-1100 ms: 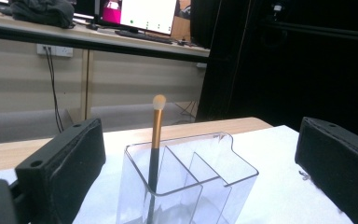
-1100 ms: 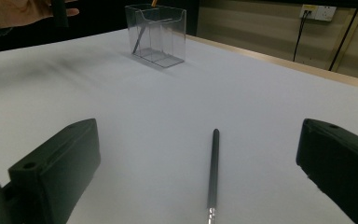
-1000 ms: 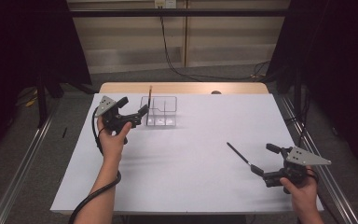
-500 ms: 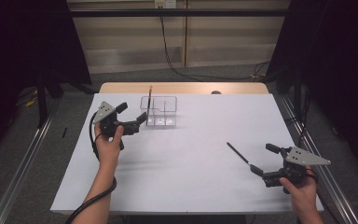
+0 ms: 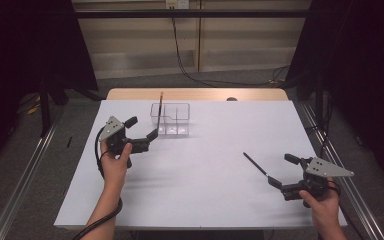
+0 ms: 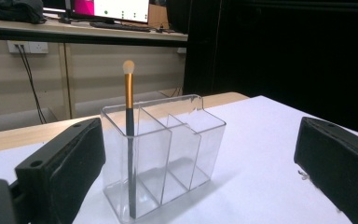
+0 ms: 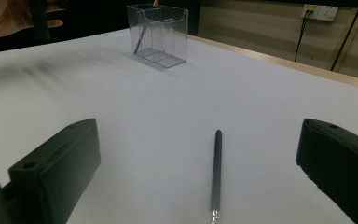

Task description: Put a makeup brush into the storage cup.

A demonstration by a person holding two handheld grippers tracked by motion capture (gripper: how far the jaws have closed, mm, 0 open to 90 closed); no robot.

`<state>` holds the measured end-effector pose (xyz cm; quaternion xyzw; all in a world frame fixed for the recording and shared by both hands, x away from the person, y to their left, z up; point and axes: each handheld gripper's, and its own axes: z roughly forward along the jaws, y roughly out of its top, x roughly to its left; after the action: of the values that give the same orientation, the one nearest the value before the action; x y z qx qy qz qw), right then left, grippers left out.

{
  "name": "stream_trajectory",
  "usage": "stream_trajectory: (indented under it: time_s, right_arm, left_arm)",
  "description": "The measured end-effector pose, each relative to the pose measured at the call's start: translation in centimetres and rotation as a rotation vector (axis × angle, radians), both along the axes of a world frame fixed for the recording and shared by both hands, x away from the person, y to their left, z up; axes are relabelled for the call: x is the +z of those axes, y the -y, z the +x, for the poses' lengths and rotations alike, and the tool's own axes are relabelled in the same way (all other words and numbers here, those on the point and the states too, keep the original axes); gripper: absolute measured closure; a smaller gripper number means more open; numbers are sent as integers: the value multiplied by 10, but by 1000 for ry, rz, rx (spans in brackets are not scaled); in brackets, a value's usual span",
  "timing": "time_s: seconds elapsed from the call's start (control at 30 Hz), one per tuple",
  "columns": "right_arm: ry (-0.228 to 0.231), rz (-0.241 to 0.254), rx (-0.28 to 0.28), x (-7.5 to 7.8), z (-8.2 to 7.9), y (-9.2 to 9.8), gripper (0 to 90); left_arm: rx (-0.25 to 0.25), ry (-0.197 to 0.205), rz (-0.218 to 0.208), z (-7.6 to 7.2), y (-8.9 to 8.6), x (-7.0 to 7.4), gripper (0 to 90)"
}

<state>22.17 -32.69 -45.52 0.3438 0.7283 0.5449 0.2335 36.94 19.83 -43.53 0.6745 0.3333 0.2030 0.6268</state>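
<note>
Left gripper [image 5: 141,133] hovering released beside clear plastic three-compartment organizer [image 6: 168,149]; slim brush [image 6: 129,140], gold ferrule, pale rounded tip, standing upright in end compartment. Right gripper [image 5: 283,171] gaping; thin dark pencil-like stick [image 7: 216,170] lying flat on smooth white table [image 5: 205,165] between jaws.

Brush [image 6: 129,140] in organizer [image 5: 176,120] (leftmost compartment) — pen [image 5: 255,163] lies right.

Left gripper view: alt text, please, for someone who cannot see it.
A clear three-compartment organizer stands on the white table between the open left claw, apart from both jaws. One gold-banded makeup brush stands in its end compartment.
</note>
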Motion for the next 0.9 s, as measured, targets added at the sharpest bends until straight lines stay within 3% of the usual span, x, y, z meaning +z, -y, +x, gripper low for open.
stream_trajectory:
  time_s: [0.9]
  right_arm:
    - [3, -2, 0, 1, -1, -1, 0]
  left_arm:
    - [-19, -3, 13, -23, -17, -10, 17]
